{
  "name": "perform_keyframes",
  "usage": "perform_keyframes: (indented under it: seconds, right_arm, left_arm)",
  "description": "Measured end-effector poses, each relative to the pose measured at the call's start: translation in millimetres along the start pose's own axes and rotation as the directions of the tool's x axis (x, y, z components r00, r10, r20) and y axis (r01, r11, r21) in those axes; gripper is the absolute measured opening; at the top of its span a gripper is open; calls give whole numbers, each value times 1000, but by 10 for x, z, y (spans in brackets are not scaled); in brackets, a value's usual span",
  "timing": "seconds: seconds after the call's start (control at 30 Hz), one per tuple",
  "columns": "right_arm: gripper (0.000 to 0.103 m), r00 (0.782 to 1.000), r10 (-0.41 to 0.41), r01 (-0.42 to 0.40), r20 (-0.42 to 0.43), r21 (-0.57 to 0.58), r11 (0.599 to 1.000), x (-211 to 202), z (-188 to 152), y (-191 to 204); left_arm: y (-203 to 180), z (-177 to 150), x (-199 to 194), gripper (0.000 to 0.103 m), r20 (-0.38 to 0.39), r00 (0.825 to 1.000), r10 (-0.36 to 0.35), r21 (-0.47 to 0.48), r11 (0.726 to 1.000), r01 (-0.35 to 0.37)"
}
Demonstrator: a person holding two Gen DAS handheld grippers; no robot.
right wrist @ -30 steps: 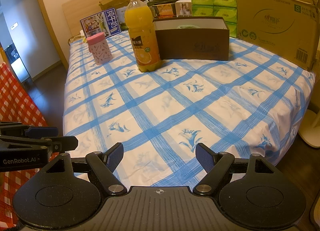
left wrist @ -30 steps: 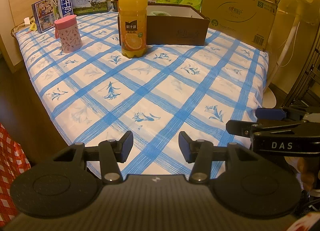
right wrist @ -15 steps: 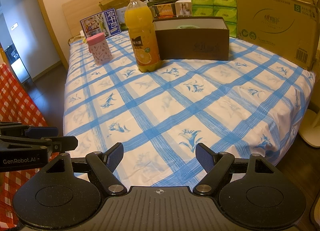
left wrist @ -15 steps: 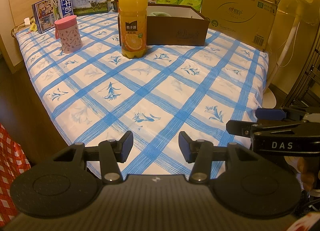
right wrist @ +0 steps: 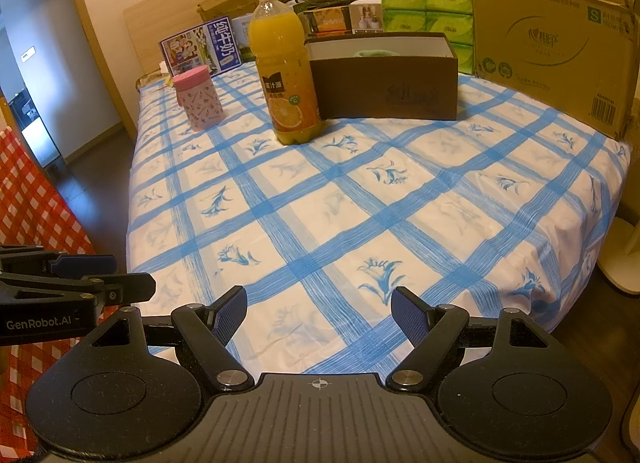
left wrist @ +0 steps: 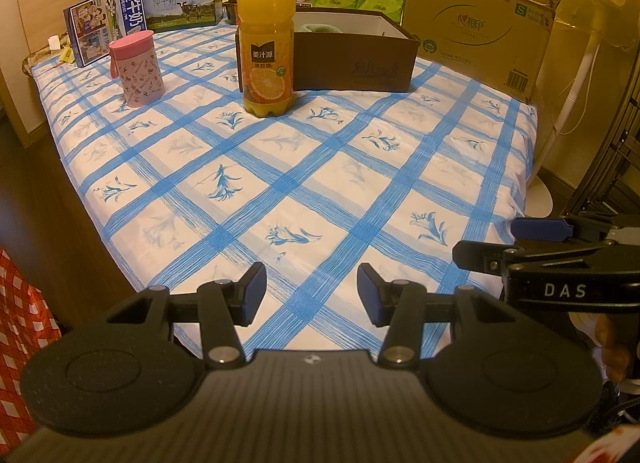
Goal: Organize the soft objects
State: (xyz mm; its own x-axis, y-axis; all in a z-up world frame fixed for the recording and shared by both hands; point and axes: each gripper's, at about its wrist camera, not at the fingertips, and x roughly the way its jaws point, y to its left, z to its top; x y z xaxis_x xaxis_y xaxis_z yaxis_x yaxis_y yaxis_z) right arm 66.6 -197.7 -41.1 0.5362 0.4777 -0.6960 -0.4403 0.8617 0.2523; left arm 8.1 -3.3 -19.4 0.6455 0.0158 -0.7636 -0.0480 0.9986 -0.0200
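Left wrist view: the left gripper (left wrist: 311, 295) hangs over the near edge of the bed's blue-and-white checked floral sheet (left wrist: 304, 167), its jaws moderately apart with nothing between them. At the far side stands an open dark brown cardboard box with a white lining (left wrist: 352, 59), and a pale green soft item (left wrist: 320, 27) just shows above its rim. Left of the box, touching or just beside it, is a tall plastic bottle of orange juice (left wrist: 267, 39); farther left stands a pink printed lidded canister (left wrist: 137, 67). The right gripper's side shows at the right edge.

Right wrist view: the right gripper (right wrist: 319, 317) also sits at the near edge, jaws wide and empty. The green item (right wrist: 370, 52) again peeks from the box (right wrist: 384, 81).

No soft object lies loose on the sheet, so the sorting looks finished or nearly so; whatever else the box holds is hidden.
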Motion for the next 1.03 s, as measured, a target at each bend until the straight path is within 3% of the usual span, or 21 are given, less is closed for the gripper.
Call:
perform_keyframes:
  seconds: [1.03]
  right_arm:
    - [79,1000,-5,5,-9,10,1000,50,-28,-43]
  left_arm:
    - [2,95,99,47,-9,1000,5,-10,1000,-5]
